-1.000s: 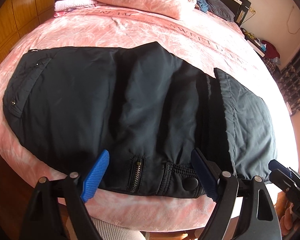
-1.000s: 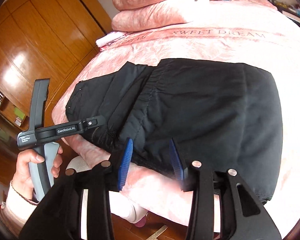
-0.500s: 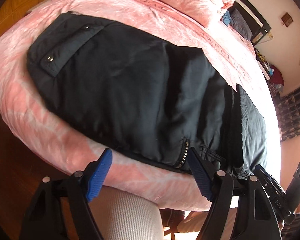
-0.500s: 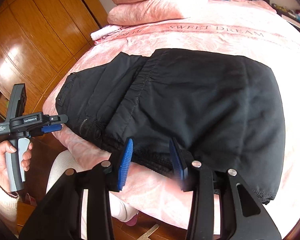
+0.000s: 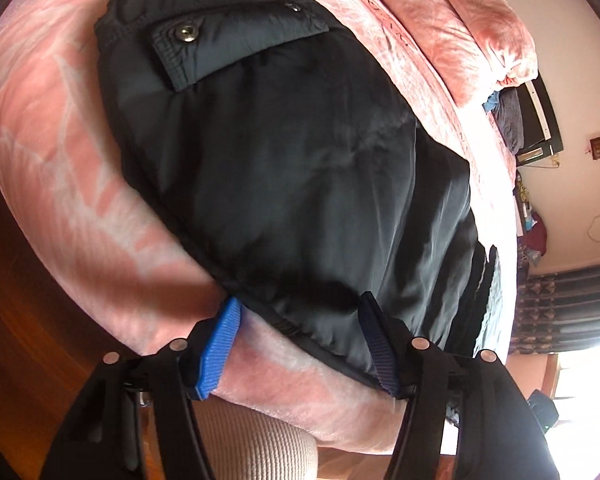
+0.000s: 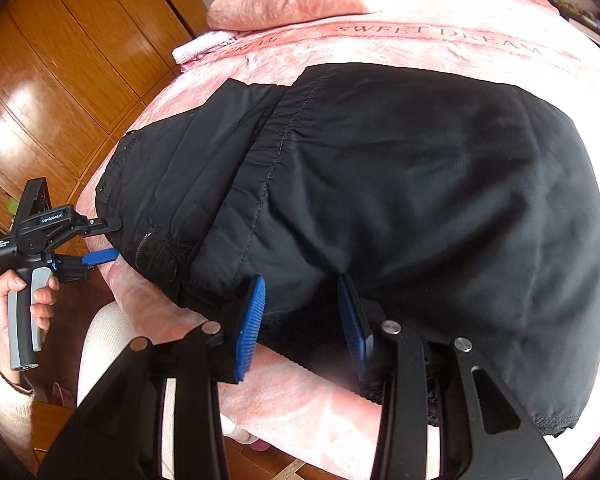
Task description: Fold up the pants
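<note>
The left gripper (image 5: 298,340) has its blue pads apart, and the jaws are closing. The near edge of the black pants (image 5: 292,168) lies between them, but the pads do not press on the cloth yet; one pad is beside the hem on the pink cover, the other is at the dark fabric. The right gripper (image 6: 302,320) also has its two pads apart, at both sides of a small bulge of the near hem. I cannot see that they pinch it; a gap shows between pad and cloth.

Around the fingers, the pants (image 6: 380,200) lie flat on the pink bed cover (image 6: 420,40), already doubled, close to the near edge of the bed. The flap pocket (image 5: 236,44) with its snap button is at the left end, and the zipper (image 6: 144,240) is near the left gripper, which the right camera shows in a hand (image 6: 16,312) at the side of the bed.

It seems to me the step is taking hold of the near edge for one more fold. The next move needs both pads to close fully on all layers of the edge, not only the top one, before lifting. If the soft cover is caught together with the hem, it may rise with the pants.
</note>
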